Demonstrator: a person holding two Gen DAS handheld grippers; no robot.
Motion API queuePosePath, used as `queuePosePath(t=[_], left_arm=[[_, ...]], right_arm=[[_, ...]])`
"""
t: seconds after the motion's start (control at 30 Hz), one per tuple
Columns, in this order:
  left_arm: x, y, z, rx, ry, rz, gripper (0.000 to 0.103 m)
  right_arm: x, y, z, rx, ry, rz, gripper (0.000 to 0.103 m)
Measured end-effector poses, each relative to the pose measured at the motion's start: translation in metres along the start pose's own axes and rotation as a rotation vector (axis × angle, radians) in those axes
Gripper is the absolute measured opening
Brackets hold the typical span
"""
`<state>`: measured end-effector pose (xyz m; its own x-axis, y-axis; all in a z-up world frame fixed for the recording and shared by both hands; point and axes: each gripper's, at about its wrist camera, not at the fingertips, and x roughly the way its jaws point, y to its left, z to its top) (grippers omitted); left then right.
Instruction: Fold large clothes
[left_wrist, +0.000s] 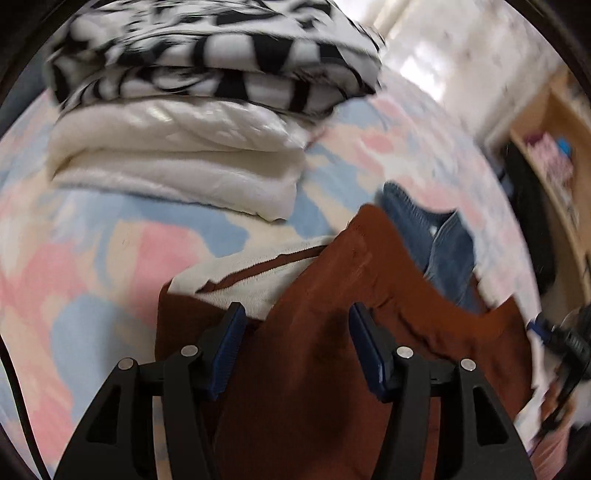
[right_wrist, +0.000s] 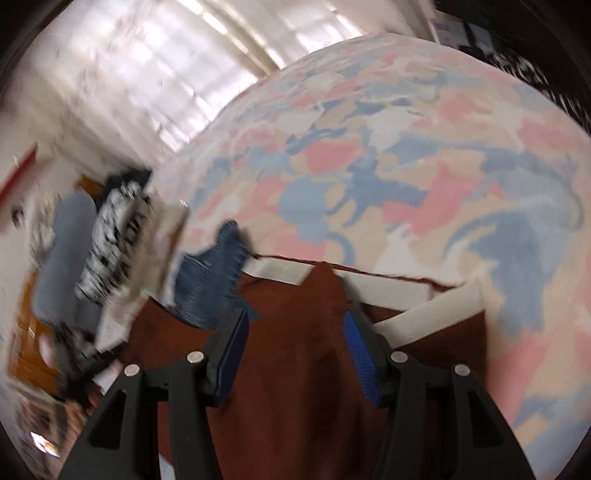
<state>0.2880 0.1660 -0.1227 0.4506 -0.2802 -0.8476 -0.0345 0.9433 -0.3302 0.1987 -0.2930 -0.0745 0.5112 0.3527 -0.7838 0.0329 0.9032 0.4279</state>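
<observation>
A rust-brown garment (left_wrist: 314, 369) with cream trim (left_wrist: 251, 273) lies on a pastel patterned bed cover (left_wrist: 92, 258). My left gripper (left_wrist: 295, 317) hangs just over it, jaws apart, the brown cloth showing between the blue pads (left_wrist: 229, 347) without being pinched. In the right wrist view the same brown garment (right_wrist: 295, 369) fills the lower middle, with its cream trim (right_wrist: 399, 288) along the far edge and a small peak of cloth standing up. My right gripper (right_wrist: 295, 321) is open above it. Blue denim (right_wrist: 210, 280) lies at the garment's left corner.
A stack of folded clothes sits on the far side of the bed: a white piece (left_wrist: 177, 158) under a black-and-white patterned one (left_wrist: 214, 55). The blue denim (left_wrist: 443, 240) lies beyond the brown garment. A wooden shelf (left_wrist: 554, 147) stands at right, and bright curtains (right_wrist: 147, 74) hang behind the bed.
</observation>
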Motion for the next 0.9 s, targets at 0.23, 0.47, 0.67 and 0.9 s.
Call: queuePosePath(t=[0.23,0.47,0.67,0.9], left_arm=[[0.038,-0.009,0.016,0.062,0.067,0.024,0.057],[0.034,-0.042,0.005,0.191,-0.056,0.134,0.006],[-0.013,-0.049,0.008,0.15,-0.287,0.176,0.005],[0.045,-0.026,0.002,0.096,-0.212,0.336,0.006]], right_arm=[[0.035,-0.011,-0.008,-0.054,0.07,-0.035,0.054],[0.038,0.005,-0.018,-0.128,-0.017,-0.139,0.011],[-0.003,0.024,0.007,-0.151,-0.252,-0.148,0.009],[0.068,0.005,0.015,-0.136,-0.138,-0.257,0.009]])
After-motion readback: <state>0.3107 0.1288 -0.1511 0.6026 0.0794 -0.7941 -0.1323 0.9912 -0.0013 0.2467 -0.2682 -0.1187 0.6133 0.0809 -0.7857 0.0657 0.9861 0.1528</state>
